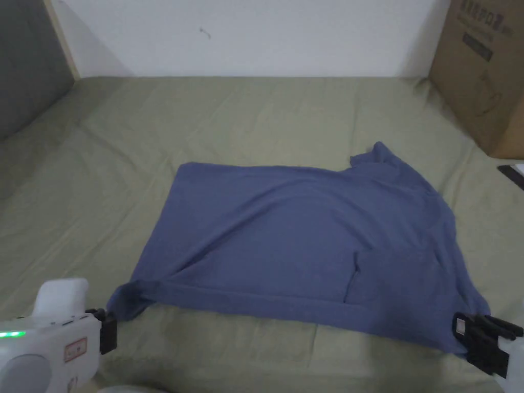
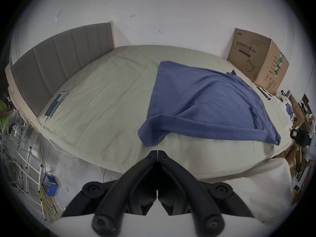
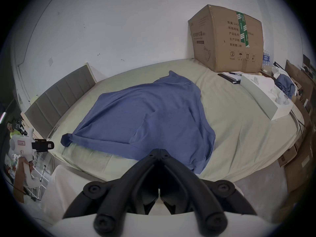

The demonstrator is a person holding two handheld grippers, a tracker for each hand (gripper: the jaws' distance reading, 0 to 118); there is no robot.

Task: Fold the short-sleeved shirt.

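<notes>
A blue short-sleeved shirt (image 1: 307,240) lies spread flat on the green bed sheet (image 1: 245,112), with a chest pocket (image 1: 394,276) facing up and its collar at the far right. My left gripper (image 1: 108,327) is shut just off the shirt's near left corner, which is bunched; in the left gripper view its jaws (image 2: 157,152) meet a little short of the cloth (image 2: 205,104). At the near right corner my right gripper (image 1: 460,330) is also shut; in the right gripper view its tips (image 3: 159,151) overlap the shirt's edge (image 3: 145,117) with no cloth seen between them.
A large cardboard box (image 1: 486,71) stands on the bed's far right corner, with a dark flat item (image 1: 511,174) near it. A grey headboard (image 2: 59,61) runs along the left, a phone (image 2: 56,104) beside it. A white box (image 3: 259,93) lies at the right edge.
</notes>
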